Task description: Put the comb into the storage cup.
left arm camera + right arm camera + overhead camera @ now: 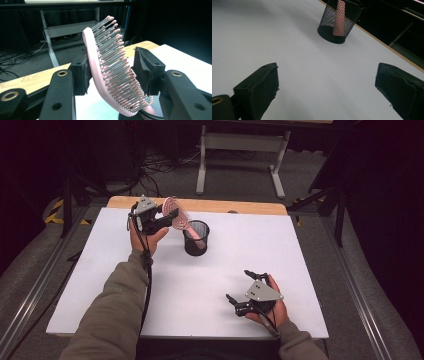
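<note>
Hairbrush [100,70] tilted in mesh cup [196,238] mid-table, left gripper [167,220] jaws loose around it, right gripper [241,290] spread wide over bare board.

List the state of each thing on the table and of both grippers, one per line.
Hairbrush: leaning tilted, handle down inside the cup, head sticking out above the rim.
Mesh cup: upright on the white table, holding the brush handle.
Left gripper: jaws around the brush head, left pad against its back, right pad at the bristle tips.
Right gripper: open, nothing between its jaws, low over the table.
</note>
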### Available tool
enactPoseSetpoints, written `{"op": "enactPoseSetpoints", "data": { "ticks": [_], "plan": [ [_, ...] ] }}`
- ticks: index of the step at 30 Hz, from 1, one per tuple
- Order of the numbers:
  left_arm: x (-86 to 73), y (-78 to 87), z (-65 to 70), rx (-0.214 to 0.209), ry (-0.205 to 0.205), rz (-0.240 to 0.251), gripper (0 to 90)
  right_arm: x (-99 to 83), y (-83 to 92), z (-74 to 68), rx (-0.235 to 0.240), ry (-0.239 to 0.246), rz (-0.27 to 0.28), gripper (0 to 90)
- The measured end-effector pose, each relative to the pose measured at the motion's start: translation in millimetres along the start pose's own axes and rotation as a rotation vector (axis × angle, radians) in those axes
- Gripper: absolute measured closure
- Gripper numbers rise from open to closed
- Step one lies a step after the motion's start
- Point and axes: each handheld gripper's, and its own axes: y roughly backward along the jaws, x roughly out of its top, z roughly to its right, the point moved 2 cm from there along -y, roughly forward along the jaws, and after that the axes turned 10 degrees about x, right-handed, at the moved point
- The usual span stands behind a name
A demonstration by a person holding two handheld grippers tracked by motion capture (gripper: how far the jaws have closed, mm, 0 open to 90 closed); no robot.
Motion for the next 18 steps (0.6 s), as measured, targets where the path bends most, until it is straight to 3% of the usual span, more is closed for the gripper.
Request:
{"op": "enactPoseSetpoints", "data": {
  "ticks": [18],
  "plan": [
    [6.3, 13.4, 0.2, -0.003, -0.088, 0.006, 38.7, 0.5, 0.1, 0.2, -0.001, 0.002, 0.003, 5.8]
  ]
}}
